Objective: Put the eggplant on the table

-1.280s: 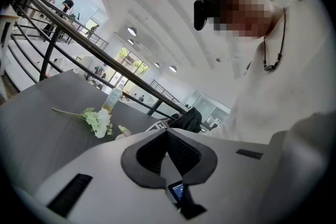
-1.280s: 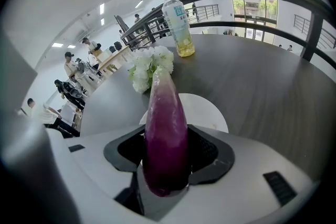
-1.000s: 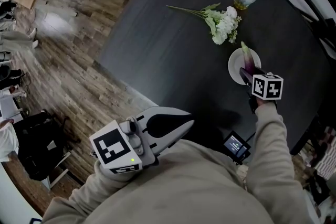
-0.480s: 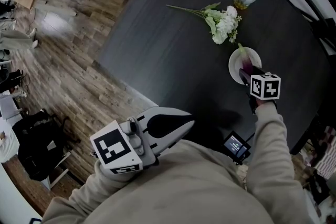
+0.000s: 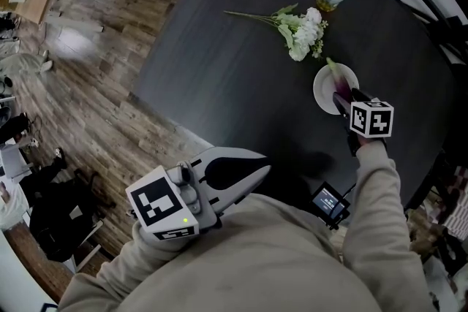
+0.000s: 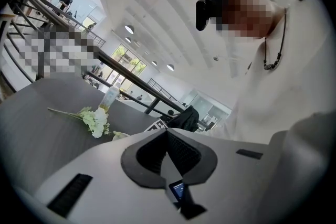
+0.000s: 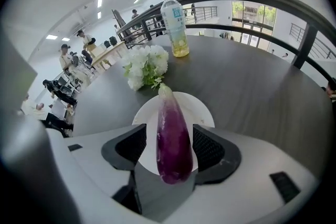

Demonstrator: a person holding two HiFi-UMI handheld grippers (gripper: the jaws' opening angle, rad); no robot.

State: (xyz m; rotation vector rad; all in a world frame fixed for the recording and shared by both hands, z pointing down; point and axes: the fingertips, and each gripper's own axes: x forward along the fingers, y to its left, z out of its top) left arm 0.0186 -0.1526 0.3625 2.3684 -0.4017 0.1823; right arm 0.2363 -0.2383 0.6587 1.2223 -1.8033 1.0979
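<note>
on the white plate, seemingly, rests the eggplant.

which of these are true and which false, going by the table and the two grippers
The eggplant lies over the plate. True.
The bottle lies on its side. False: it stands upright.
The left gripper's fingers are shut on nothing. True.
The flowers sit on the plate. False: they lie beside it on the table.
The right gripper is shut and empty. False: its fingers have just been opening, the eggplant between them.
</note>
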